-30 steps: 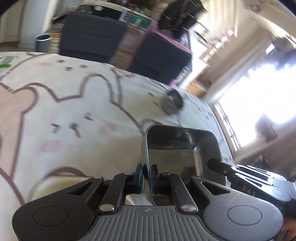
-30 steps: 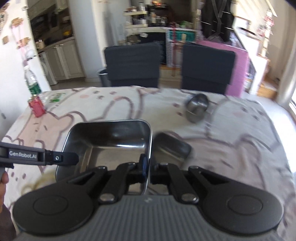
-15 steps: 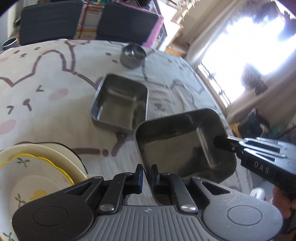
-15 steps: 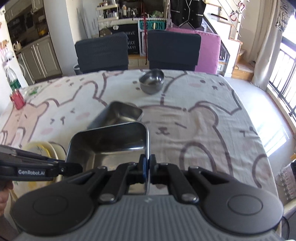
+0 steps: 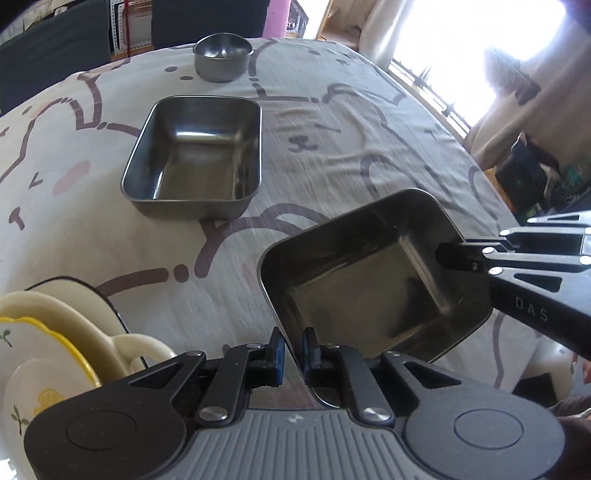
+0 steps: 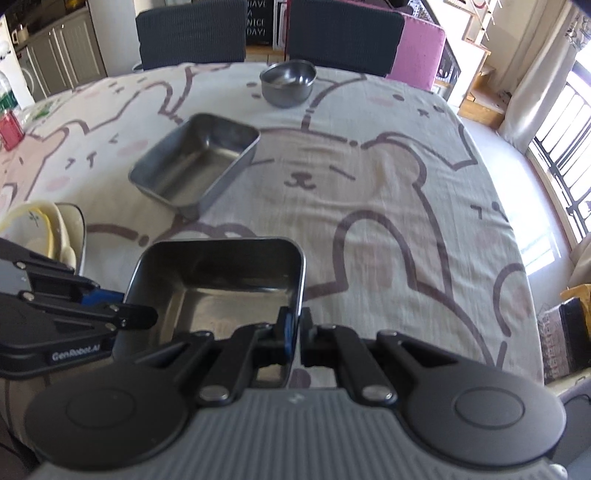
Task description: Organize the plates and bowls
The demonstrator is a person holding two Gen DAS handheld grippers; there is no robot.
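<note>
Both grippers hold one square steel tray (image 5: 369,273) above the table near its front edge. My left gripper (image 5: 293,350) is shut on the tray's near rim. My right gripper (image 6: 294,332) is shut on the tray's (image 6: 221,284) right rim; it shows at the right of the left wrist view (image 5: 458,258). A second rectangular steel tray (image 5: 195,155) rests on the tablecloth farther back, also in the right wrist view (image 6: 195,162). A round steel bowl (image 5: 222,57) stands beyond it (image 6: 288,83). Cream plates with yellow rims (image 5: 48,339) are stacked at the left.
The table wears a bear-print cloth (image 6: 388,184). Two dark chairs (image 6: 343,33) stand at the far side. A red can (image 6: 9,131) sits at the far left edge. A bright window lies to the right.
Both grippers have carried the held tray back toward the front of the table and tipped down. The rectangular tray and bowl now lie farther ahead.
</note>
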